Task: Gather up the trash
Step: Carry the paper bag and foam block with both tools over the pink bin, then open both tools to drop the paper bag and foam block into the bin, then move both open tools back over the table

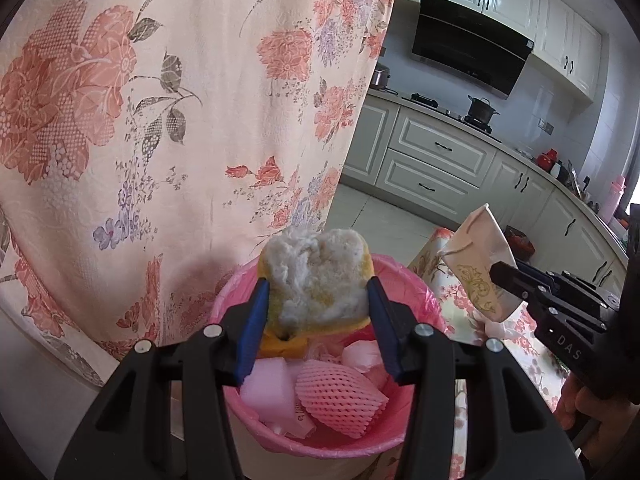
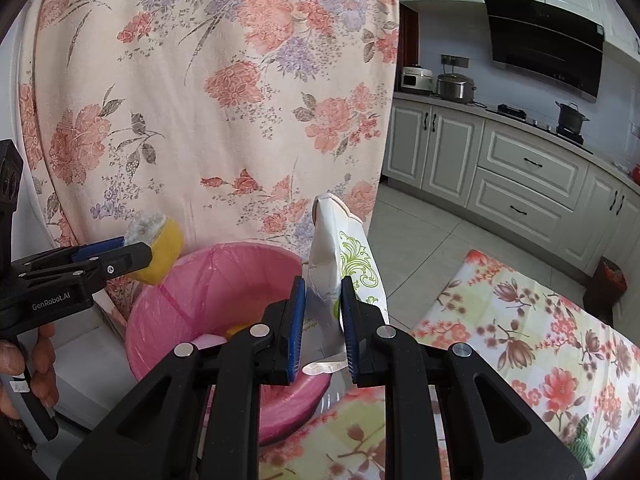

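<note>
Left wrist view: left gripper [image 1: 318, 302] half-open, clamping a worn yellow sponge [image 1: 316, 280] above the pink-lined bin [image 1: 424, 292]; foam netting [image 1: 338, 396] lies inside; right gripper at three o'clock.
Right wrist view: right gripper [image 2: 322, 312] pinched tight on a crumpled paper bag [image 2: 344, 256]; bin at nine o'clock.

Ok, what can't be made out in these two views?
- Bin bottom, left wrist view: hidden under pink foam trash and the left gripper holding the peel.
- Paper cup lower end, right wrist view: hidden between the right gripper pads.
- Red basket contents, right wrist view: too small.
- Person: cut off by the edges; only fingers show.
</note>
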The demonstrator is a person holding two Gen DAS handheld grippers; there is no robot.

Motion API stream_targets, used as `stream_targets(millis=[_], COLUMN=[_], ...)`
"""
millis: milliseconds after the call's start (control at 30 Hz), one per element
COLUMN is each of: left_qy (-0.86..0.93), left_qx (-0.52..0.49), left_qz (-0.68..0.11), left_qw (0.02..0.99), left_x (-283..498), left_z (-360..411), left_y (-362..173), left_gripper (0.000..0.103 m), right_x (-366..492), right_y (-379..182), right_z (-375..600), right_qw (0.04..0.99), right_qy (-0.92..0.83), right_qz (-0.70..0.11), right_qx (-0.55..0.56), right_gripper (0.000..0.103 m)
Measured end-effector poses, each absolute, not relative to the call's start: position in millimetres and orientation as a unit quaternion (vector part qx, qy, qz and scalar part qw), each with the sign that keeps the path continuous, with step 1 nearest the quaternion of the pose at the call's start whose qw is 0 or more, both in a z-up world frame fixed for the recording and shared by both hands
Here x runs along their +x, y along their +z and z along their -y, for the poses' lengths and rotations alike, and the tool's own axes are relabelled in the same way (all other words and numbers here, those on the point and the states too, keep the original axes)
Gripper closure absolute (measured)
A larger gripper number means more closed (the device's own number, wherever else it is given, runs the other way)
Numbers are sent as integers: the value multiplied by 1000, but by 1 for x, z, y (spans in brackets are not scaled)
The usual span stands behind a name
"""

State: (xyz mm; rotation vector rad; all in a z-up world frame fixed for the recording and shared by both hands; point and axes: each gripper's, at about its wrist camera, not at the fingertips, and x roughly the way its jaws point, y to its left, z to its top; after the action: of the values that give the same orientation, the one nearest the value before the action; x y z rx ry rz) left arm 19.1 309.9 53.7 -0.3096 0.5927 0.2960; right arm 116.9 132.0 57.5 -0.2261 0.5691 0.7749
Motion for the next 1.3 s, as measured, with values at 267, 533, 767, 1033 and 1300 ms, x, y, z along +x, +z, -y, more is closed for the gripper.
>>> stream_targets(millis=[267, 533, 767, 1033, 1300], left_qy=[146, 149, 148, 151, 138], left_qx=[-152, -160, -159, -160, -151], left_qz=[-292, -295, -296, -299, -291], left_qw=[933, 930, 930, 929, 934], left_x=[26, 34, 31, 36, 32], left_z=[-324, -333, -331, -326, -300], left_y=[53, 48, 47, 47, 57], left_gripper=[54, 46, 45, 36, 36], right_x=[123, 135, 141, 145, 144], right_y=[48, 47, 47, 46, 46], right_z=[-171, -191, -183, -143, -96], right_qw=[868, 863, 870, 885, 900], right_qy=[390, 398, 387, 355, 325], right_qz=[-283, -287, -282, -284, -277], right_qx=[-122, -121, -118, -98, -91], right_gripper=[84, 79, 51, 47, 45])
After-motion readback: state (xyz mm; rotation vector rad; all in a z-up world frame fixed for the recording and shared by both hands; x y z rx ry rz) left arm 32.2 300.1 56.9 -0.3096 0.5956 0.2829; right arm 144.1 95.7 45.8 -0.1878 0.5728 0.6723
